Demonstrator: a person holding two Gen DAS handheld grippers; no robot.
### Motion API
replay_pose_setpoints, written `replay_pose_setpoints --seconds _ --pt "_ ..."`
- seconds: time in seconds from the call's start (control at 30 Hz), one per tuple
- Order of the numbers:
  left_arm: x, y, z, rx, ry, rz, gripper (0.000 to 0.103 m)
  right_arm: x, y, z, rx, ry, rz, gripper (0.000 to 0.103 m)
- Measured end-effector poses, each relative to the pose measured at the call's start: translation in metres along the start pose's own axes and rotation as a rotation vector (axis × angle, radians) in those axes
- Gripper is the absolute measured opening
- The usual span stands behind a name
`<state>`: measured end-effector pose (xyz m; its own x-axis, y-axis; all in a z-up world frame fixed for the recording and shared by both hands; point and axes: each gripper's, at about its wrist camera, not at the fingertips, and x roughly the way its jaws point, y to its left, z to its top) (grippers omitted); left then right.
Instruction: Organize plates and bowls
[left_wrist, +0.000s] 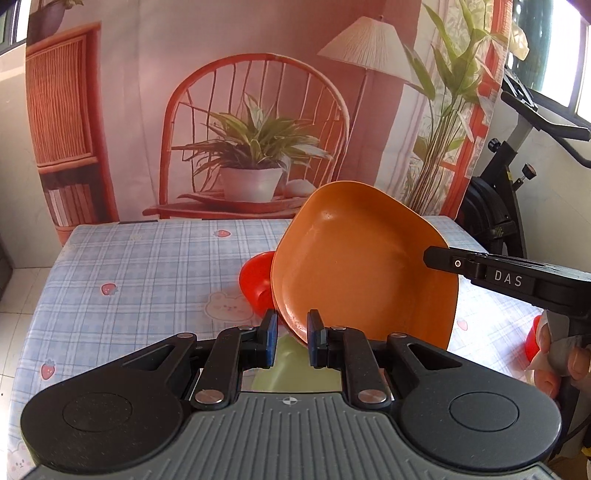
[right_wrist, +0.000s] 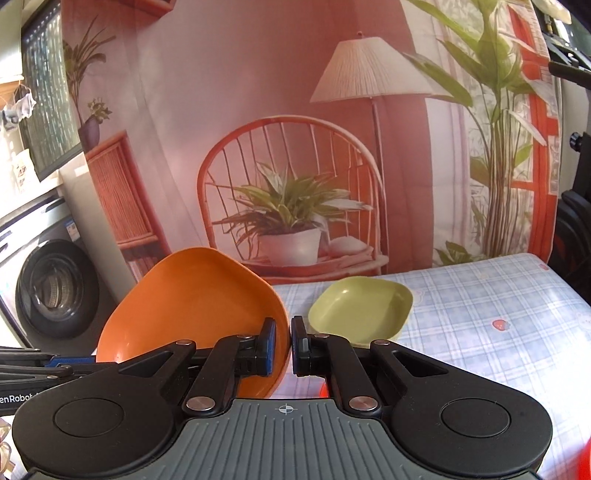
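Orange plate (left_wrist: 364, 258): held tilted in mid-air above the table (left_wrist: 147, 266), hollow face turned toward both cameras, pinched at two rim points.
Left gripper (left_wrist: 292, 334): jaws nearly closed, clamped on the plate's lower rim; the rim edge passes between the blue pads, plate rising ahead and to the right of the jaws.
Right gripper (right_wrist: 290, 341): jaws almost fully closed, gripping the plate's right-hand rim; in the right wrist view the plate spreads left of the jaws, its edge caught between the pads. Seen from the left wrist as a black finger marked "DAS" reaching in from the right onto the plate's rim.
Hand (left_wrist: 554, 354): wrapped round the right gripper's handle, low at the right edge of the left wrist view.
Red bowl (left_wrist: 258, 284): on the tablecloth just beyond the left jaws, partly hidden behind the plate.
Green bowl (right_wrist: 364, 308): square, upright on the table, just ahead and right of the right jaws, apart from the plate.
Pale green surface (left_wrist: 295, 369): glimpsed directly under the left jaws; identity not clear.
Table: covered in blue plaid cloth printed with strawberries and bunnies.
Backdrop (left_wrist: 258, 110): printed room scene of chair, potted plant and lamp, hanging behind the table.
Washing machine (right_wrist: 51, 288): far left of the right jaws, beyond the plate.
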<state>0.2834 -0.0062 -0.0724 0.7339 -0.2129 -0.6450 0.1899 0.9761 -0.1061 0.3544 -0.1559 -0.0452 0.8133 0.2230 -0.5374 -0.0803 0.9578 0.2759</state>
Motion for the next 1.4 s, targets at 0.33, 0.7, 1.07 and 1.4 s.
replay_pose_setpoints --seconds 0.33,0.7,1.07,1.4 --pt "0.026 0.02 -0.048 -0.02 0.125 -0.011 0.017 0.027 -0.002 -0.057 0.043 0.138 -0.021 0.008" --pt "0.044 0.026 -0.07 -0.052 0.192 -0.002 0.018 0.046 0.003 -0.079 0.032 0.233 -0.048 0.008" --pt "0.051 0.025 -0.071 -0.057 0.202 0.003 0.018 0.055 0.001 -0.081 0.028 0.261 -0.064 0.008" --pt "0.053 0.025 -0.072 -0.039 0.203 0.023 0.023 0.058 -0.001 -0.084 0.023 0.276 -0.083 0.011"
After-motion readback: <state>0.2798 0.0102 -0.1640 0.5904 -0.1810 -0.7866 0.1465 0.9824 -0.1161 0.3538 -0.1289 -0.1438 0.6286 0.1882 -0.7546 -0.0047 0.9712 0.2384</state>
